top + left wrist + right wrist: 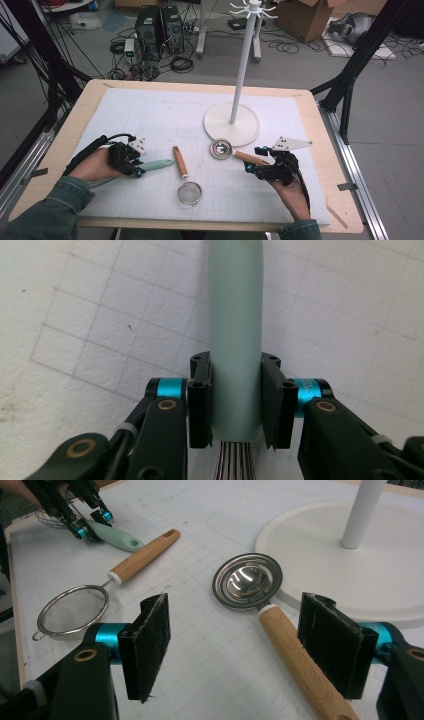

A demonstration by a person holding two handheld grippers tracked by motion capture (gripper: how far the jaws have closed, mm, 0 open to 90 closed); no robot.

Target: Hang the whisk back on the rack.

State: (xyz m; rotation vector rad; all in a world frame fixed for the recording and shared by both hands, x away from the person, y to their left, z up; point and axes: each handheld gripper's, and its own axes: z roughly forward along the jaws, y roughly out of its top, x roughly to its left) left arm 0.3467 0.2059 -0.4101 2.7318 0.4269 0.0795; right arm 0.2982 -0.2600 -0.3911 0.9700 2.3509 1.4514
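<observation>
While the pale green plastic whisk handle [235, 340] lies on the white gridded desk [165, 112], the left claw [235, 400] clamps it.
The right claw [250, 645] gapes around the wooden-handled steel scoop [265, 605], unclenched, near the wooden-handled mesh strainer [186, 181].

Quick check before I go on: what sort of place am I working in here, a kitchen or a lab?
Most likely a lab or workshop recording setup, not a kitchen: desktop computer towers and loose cables sit on the floor, a cardboard box stands behind, and the table carries a gridded white mat.
</observation>
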